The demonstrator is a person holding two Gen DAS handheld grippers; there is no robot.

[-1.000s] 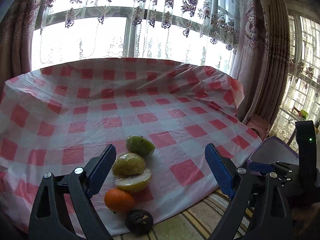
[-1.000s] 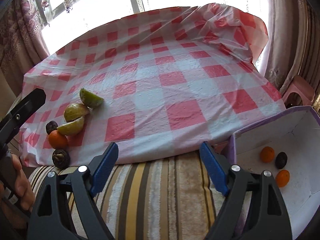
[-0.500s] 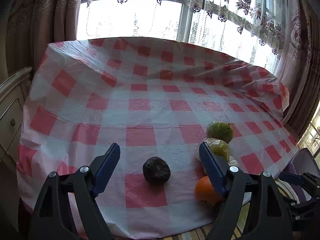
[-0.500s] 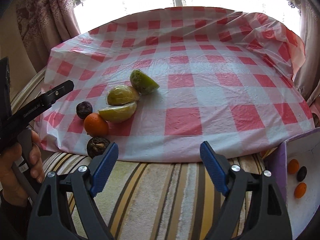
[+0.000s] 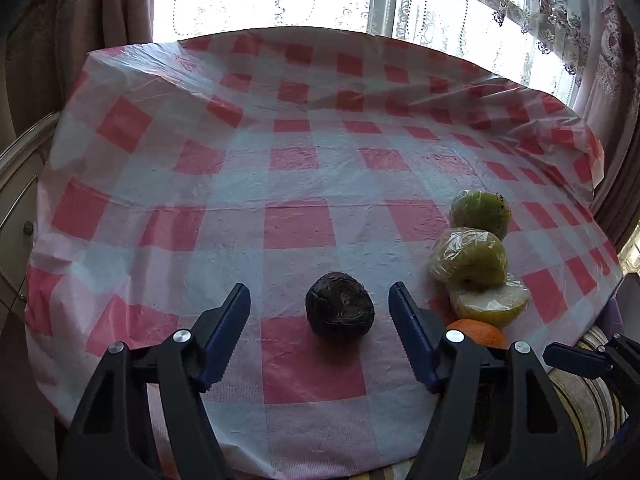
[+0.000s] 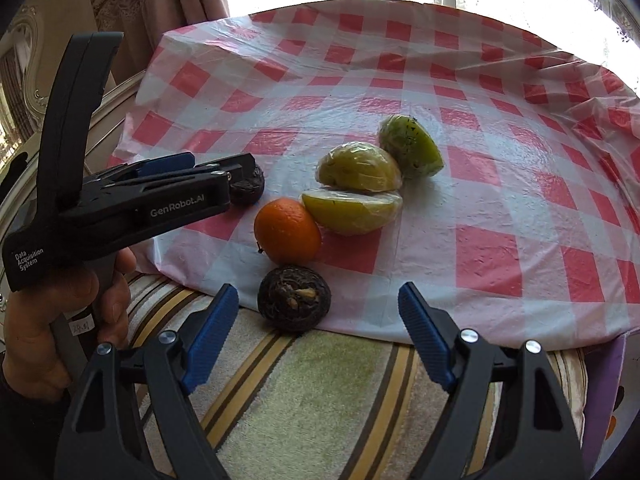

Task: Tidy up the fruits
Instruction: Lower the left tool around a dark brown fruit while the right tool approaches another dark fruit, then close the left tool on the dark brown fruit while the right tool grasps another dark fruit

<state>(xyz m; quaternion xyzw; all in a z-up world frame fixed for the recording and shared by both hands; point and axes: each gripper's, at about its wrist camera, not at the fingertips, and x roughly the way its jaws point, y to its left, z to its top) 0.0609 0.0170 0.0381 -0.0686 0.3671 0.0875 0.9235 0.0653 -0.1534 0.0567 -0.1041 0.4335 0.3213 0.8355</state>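
Observation:
On the red-and-white checked cloth [image 5: 296, 220] lies a dark wrinkled fruit [image 5: 340, 310]. My left gripper [image 5: 319, 296] straddles it, its jaws closing with a gap on each side. The right wrist view shows that gripper [image 6: 240, 172] side-on around the same fruit [image 6: 248, 190]. A second dark fruit [image 6: 294, 304] rests at the cloth's front edge, just ahead of my right gripper [image 6: 318, 292], whose jaws are closing and touch nothing. Beside it are an orange [image 6: 287, 230] and three wrapped green fruit pieces [image 6: 358, 168].
A striped towel [image 6: 320, 392] covers the surface in front of the cloth. A purple box [image 6: 600, 400] stands at the far right. A hand [image 6: 60, 320] holds the left gripper's handle. Curtains and a bright window lie behind; a cabinet [image 5: 16, 220] stands at the left.
My left gripper swung from the fruit row to the lone dark fruit, came closer and narrowed its jaws. My right gripper moved left from the purple box to the fruit at the cloth's edge.

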